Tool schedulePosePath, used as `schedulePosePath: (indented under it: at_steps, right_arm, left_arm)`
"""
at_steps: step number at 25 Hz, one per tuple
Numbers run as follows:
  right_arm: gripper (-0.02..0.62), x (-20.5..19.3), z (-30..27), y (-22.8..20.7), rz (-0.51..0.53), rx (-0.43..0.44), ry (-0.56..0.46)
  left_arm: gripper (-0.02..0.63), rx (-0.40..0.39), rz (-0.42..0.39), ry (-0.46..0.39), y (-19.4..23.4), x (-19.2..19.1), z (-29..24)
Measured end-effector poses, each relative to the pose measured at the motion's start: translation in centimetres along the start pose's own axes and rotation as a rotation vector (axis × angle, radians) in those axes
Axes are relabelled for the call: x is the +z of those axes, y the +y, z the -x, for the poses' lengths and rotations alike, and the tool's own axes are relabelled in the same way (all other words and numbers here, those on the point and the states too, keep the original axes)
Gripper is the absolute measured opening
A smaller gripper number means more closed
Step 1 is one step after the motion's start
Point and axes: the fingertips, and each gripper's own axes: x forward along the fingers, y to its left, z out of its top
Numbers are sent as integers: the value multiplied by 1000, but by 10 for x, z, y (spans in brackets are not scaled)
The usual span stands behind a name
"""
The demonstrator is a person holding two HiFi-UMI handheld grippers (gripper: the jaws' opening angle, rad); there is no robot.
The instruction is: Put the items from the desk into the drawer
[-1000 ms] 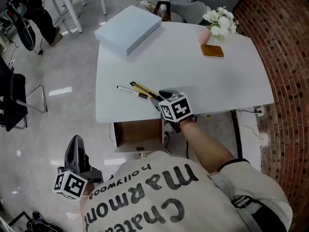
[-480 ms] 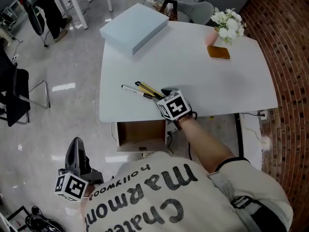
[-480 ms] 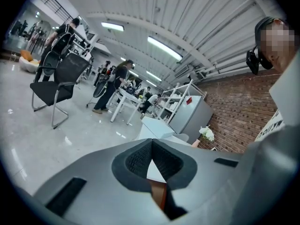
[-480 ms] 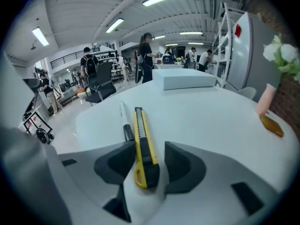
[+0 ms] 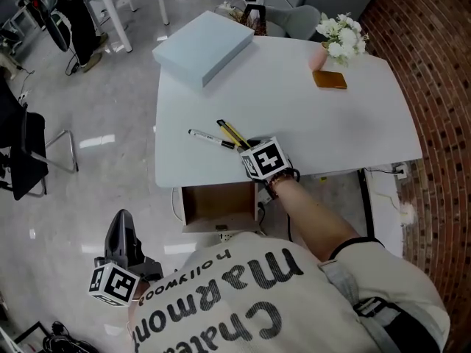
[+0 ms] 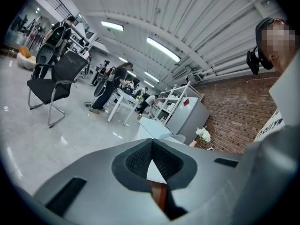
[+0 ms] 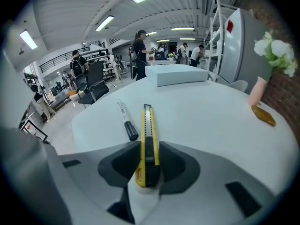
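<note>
A yellow and black utility knife (image 7: 147, 146) (image 5: 234, 134) lies pointing away along the white desk (image 5: 338, 134), and my right gripper (image 7: 146, 165) (image 5: 252, 147) is shut on its near end. A white marker with a black cap (image 7: 125, 119) (image 5: 210, 140) lies just left of the knife. The open drawer (image 5: 217, 204) shows its brown inside under the desk's front edge. My left gripper (image 6: 151, 161) (image 5: 122, 235) is shut with nothing in it, held low at my left side away from the desk.
A large pale blue box (image 5: 204, 45) sits at the desk's far left corner. A pink vase of white flowers (image 5: 335, 39) and a brown wallet (image 5: 329, 79) stand at the far right. A brick wall (image 5: 434, 72) runs along the right; chairs (image 5: 26, 153) stand left.
The right gripper has lifted the knife's near end slightly and turned it, so the knife now points more steeply away. The left gripper has stayed put.
</note>
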Motion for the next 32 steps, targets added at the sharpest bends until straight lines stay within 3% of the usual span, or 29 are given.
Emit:
schedulePosePath:
  at_steps: [16,32]
  right_arm:
    - [118,-35,31,21,-360,-125,-17]
    - [118,-99,100,101,-503,-152,-77]
  left_arm:
    - [2,-37,20,44,32,15,42]
    - [2,-186,-23,105,31,11,93]
